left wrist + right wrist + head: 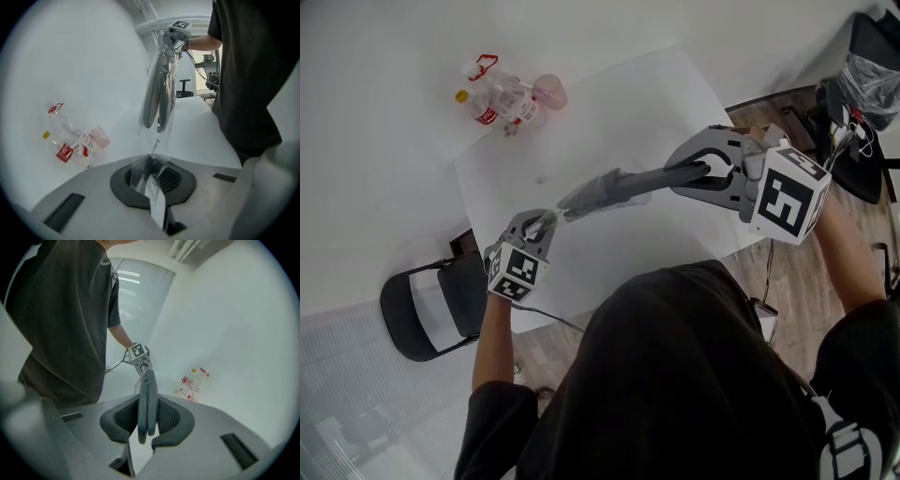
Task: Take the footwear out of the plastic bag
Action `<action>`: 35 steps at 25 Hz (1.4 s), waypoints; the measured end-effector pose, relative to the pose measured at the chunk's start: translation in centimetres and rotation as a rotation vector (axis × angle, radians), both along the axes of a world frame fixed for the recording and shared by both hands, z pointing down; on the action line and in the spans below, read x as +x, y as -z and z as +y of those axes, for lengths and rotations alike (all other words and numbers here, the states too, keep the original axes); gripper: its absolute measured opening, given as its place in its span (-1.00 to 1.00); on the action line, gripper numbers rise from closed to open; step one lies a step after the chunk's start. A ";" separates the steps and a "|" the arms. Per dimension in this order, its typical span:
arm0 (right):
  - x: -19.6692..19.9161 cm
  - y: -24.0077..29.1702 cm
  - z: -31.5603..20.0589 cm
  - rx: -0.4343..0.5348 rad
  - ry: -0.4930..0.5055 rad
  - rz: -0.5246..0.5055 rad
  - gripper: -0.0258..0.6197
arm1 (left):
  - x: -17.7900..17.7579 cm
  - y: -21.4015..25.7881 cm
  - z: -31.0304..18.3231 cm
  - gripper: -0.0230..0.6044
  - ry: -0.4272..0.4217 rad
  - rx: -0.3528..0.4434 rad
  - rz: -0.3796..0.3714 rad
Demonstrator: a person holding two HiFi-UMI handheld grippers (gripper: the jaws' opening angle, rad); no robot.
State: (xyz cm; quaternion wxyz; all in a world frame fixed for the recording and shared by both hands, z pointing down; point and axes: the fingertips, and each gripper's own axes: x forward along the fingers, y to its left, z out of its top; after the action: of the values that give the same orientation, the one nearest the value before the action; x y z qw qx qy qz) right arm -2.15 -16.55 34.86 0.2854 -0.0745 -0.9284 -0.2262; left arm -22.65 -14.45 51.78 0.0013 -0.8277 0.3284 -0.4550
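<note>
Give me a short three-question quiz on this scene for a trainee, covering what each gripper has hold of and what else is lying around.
1. True or false: the left gripper is shut on the end of the plastic bag.
2. What does the right gripper clamp between its jaws? A) the grey footwear; B) a glove; C) a spoon.
3. Fill in the missing word: the bottles lie beside a ___ cup.

Key: 1 true. 2 A. 3 pink.
</note>
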 end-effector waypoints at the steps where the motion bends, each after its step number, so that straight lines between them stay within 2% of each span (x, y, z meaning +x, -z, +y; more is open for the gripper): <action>1: 0.0 0.0 0.0 0.001 0.000 0.000 -0.69 | 0.0 0.0 0.0 -0.85 0.000 0.000 -0.001; 35: 0.3 0.3 -0.1 0.015 0.013 0.002 -0.69 | -1.1 -0.3 0.4 -0.85 0.025 -0.012 0.000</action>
State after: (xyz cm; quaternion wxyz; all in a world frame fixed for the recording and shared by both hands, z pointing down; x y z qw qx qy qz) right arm -1.89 -16.65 34.54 0.2854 -0.0786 -0.9259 -0.2348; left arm -23.80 -14.10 52.07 -0.0093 -0.8236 0.3360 -0.4568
